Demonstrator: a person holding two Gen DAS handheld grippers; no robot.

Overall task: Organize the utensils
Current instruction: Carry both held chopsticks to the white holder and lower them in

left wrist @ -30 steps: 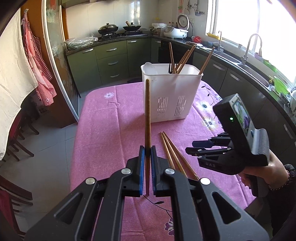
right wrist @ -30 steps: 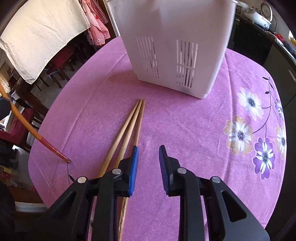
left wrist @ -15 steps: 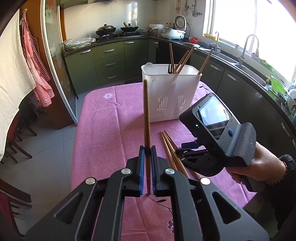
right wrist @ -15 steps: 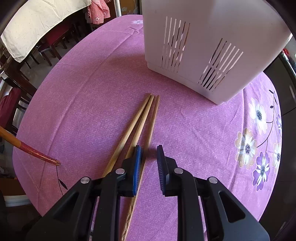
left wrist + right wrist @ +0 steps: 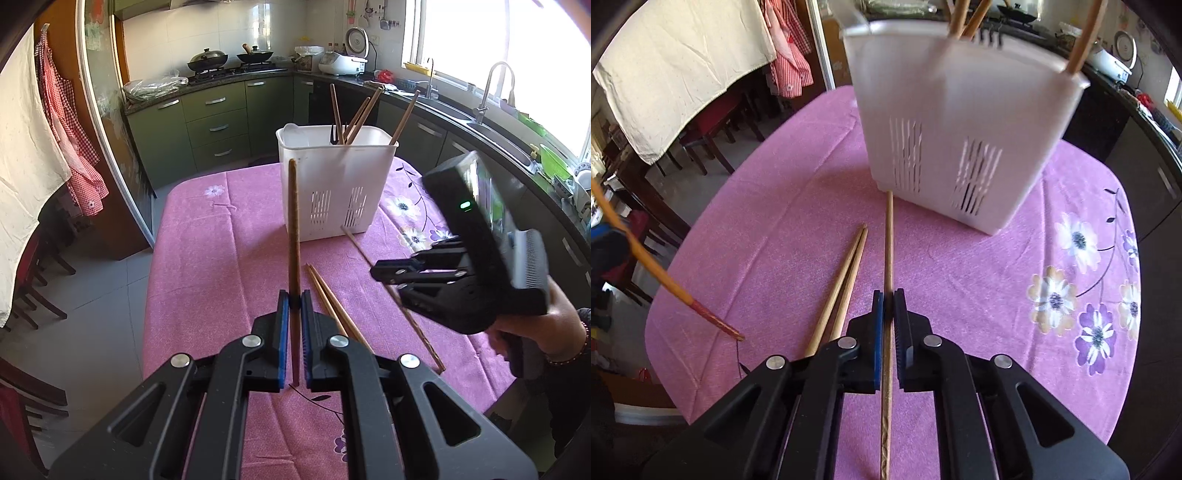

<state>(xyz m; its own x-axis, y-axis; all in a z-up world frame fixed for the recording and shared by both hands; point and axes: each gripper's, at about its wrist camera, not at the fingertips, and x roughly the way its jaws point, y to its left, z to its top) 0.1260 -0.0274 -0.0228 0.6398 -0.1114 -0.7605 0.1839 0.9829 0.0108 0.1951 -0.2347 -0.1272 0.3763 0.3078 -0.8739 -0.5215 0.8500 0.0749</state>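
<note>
My left gripper (image 5: pixel 294 301) is shut on a dark brown chopstick (image 5: pixel 293 229) that points up and away over the pink tablecloth. My right gripper (image 5: pixel 888 302) is shut on a light wooden chopstick (image 5: pixel 888 243) whose far tip reaches the foot of the white slotted utensil basket (image 5: pixel 960 129). That gripper also shows in the left wrist view (image 5: pixel 380 275), holding its chopstick (image 5: pixel 360 249) off the cloth. Two more chopsticks (image 5: pixel 846 273) lie side by side on the cloth, left of my right gripper. The basket (image 5: pixel 336 184) holds several upright chopsticks (image 5: pixel 351 114).
The pink flowered tablecloth (image 5: pixel 1052 258) covers a rounded table whose edges fall off close on the left and right. Chairs (image 5: pixel 713 136) and a hanging white cloth (image 5: pixel 672 62) stand to the left. Kitchen counters and a sink (image 5: pixel 491 122) run behind.
My right gripper closed on one of the three chopsticks on the cloth and lifted it, swinging its tip toward the basket. My left gripper kept holding its chopstick still.
</note>
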